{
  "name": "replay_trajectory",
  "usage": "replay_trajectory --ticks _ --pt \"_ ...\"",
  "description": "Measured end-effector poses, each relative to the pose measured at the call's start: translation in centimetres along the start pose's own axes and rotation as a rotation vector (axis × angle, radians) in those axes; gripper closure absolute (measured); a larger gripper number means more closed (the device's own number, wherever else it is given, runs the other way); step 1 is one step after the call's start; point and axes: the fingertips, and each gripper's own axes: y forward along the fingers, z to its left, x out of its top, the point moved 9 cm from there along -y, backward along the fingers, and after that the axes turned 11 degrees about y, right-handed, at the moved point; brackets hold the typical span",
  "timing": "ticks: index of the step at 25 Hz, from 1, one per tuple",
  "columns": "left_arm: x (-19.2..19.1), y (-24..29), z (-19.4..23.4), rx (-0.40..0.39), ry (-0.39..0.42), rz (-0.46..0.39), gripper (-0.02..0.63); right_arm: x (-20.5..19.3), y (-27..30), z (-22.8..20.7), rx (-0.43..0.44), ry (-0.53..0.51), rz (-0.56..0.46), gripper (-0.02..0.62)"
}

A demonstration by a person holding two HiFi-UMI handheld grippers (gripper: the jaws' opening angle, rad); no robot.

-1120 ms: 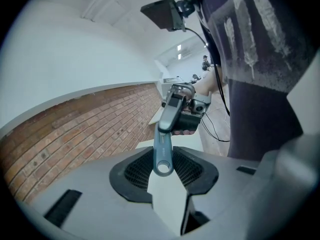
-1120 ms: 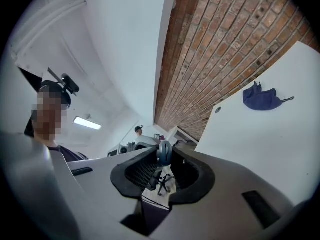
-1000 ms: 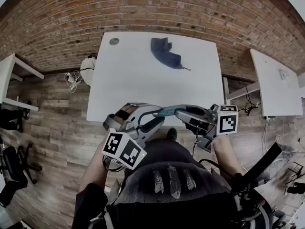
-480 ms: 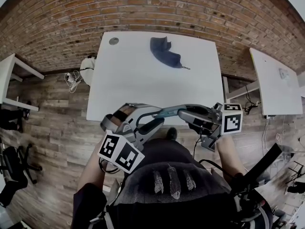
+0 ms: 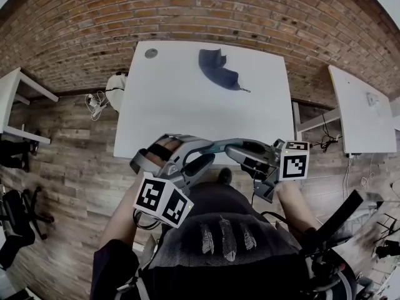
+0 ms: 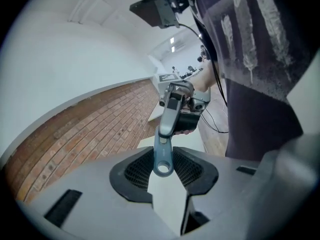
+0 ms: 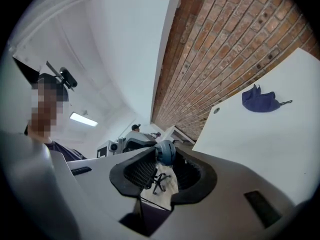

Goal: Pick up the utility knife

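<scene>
I hold the blue-grey utility knife (image 5: 215, 146) in the air between both grippers, just past the front edge of the white table (image 5: 187, 111). My left gripper (image 5: 192, 156) is shut on its ringed tail end (image 6: 163, 160), and the knife runs away from it toward the other gripper. My right gripper (image 5: 236, 149) faces left with the knife's rounded other end (image 7: 165, 152) between its jaws. Those jaws have just been opening: the end lies against one pad, with a thin dark gap at the other.
A crumpled dark blue cloth (image 5: 219, 70) lies at the table's far side, and a small grey disc (image 5: 150, 53) at its far left corner. Another white table (image 5: 362, 111) stands to the right. A brick wall runs behind. The floor is wood.
The right gripper has slid slightly left and down, and its jaws stand a little wider round the knife's end. The left gripper has rolled a little, still holding the knife.
</scene>
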Motion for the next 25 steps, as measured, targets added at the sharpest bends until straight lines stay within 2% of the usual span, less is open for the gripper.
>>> replay_trajectory --ticks 8,18,20,25 --pt "-0.4 0.3 0.5 0.019 -0.009 0.025 0.488 -0.3 0.9 -0.6 -0.025 0.023 -0.015 0.425" --pt "-0.3 0.7 1.0 0.026 0.02 0.045 0.488 0.5 1.7 -0.4 -0.032 0.039 -0.058 0.425" --pt "-0.3 0.8 0.9 0.02 0.018 0.041 0.488 0.5 1.8 -0.4 -0.024 0.042 -0.059 0.428" --pt "-0.8 0.6 0.5 0.014 -0.034 -0.005 0.488 0.6 1.4 -0.3 0.011 0.045 -0.021 0.502"
